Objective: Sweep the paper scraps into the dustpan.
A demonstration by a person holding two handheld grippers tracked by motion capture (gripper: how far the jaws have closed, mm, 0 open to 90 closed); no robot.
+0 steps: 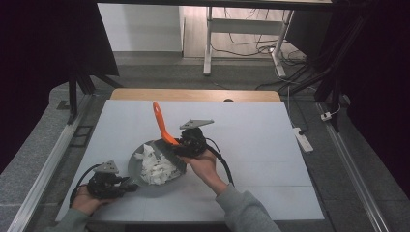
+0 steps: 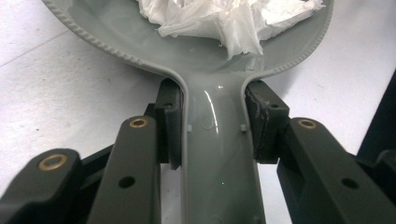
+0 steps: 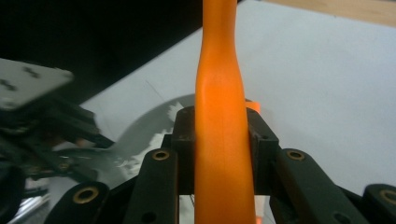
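Observation:
A grey pan (image 1: pixel 134 166) sits on the white table near its front left, with crumpled white paper (image 1: pixel 157 169) piled in it. My left gripper (image 1: pixel 126 185) is shut on the pan's handle (image 2: pixel 215 158), one pad on each side; the paper (image 2: pixel 224 18) lies just beyond in the bowl (image 2: pixel 116 51). My right gripper (image 1: pixel 180 145) is shut on the orange handle (image 1: pixel 160 123) of a scraper, which slants up and away. Its grey blade (image 1: pixel 167 153) rests in the pan by the paper. In the right gripper view the orange handle (image 3: pixel 219 93) rises between the pads (image 3: pixel 184 140).
The white board (image 1: pixel 261 145) lies on a wooden tabletop (image 1: pixel 193 94), with open room to the right and behind the pan. A power strip (image 1: pixel 302 139) lies on the floor at the right. Desk legs (image 1: pixel 208 43) and cables stand farther back.

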